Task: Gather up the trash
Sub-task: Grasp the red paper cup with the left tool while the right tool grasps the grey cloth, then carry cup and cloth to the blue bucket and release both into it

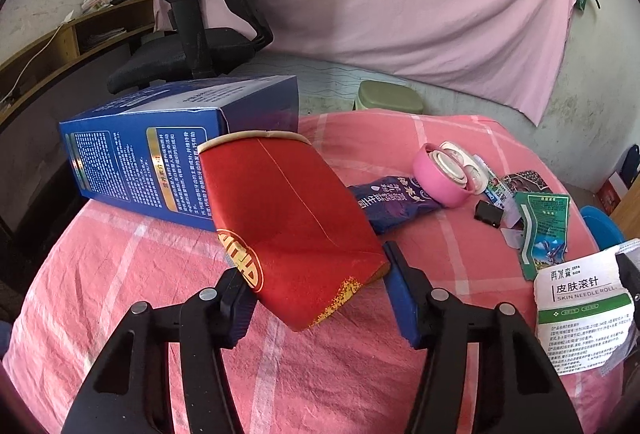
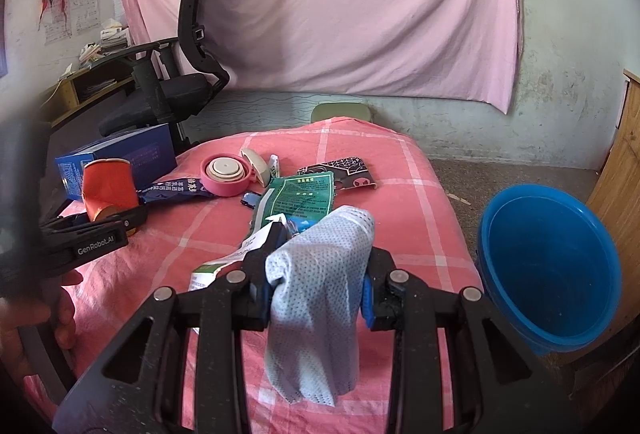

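Two pieces of trash are being picked up at once from the pink checked table [image 2: 400, 170]. The left gripper [image 1: 320, 298] is clenched on the base of a crushed red cup [image 1: 288, 226]; both blue pads are pressed against its sides, and the cup is seen tilted away from the camera, its rim near the blue box [image 1: 136, 162]. From the right wrist view the cup appears raised just off the cloth, though contact underneath cannot be ruled out.

The right gripper [image 2: 316, 286] is closed on a pale mesh cloth [image 2: 320, 294], which is draped between the pads and hangs down toward the camera. A white leaflet [image 1: 580, 310] is caught beside the left finger; whether it is gripped too cannot be told.

The step in hand is judged to be the grasp, with the carry not yet begun. A blue basin [image 2: 552, 266] is seen off the table's right edge, and it is taken as the likely bin. For the next move, the cloth would need to be swung over the basin's mouth and let go; the cup would have to be carried across the remaining litter, the pink lid [image 2: 226, 176] and green packet [image 2: 300, 198] included, without sweeping them off.
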Demonstrator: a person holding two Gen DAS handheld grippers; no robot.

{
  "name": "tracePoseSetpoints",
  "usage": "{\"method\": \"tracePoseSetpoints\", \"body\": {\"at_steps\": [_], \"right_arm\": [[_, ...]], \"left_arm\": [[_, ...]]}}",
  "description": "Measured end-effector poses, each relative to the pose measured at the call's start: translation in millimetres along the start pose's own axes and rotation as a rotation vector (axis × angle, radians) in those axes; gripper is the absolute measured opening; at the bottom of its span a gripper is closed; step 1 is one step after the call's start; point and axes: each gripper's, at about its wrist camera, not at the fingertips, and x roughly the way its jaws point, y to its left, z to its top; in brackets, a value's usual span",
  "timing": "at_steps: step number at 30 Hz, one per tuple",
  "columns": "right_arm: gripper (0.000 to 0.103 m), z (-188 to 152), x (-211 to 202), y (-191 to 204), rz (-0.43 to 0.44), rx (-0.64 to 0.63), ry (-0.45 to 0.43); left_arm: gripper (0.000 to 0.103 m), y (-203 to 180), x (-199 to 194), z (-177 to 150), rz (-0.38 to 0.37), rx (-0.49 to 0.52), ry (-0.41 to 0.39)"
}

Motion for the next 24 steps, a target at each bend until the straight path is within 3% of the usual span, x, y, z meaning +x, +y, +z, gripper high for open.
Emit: {"method": "tracePoseSetpoints", "body": {"at_steps": [10,24], "right_arm": [[0.053,-3.5,-11.0,6.2,0.008,-0.026,-0.035],[0.053,-10.4,-55.3,12.5,0.049,-0.064,-0.233]], "left_arm": [[0.051,3.5,-26.7,-14.6,-0.048,-0.015,-0.047],[0.051,-18.0,-100.2,-40.3,-0.179,0.029,-0.261]]}}
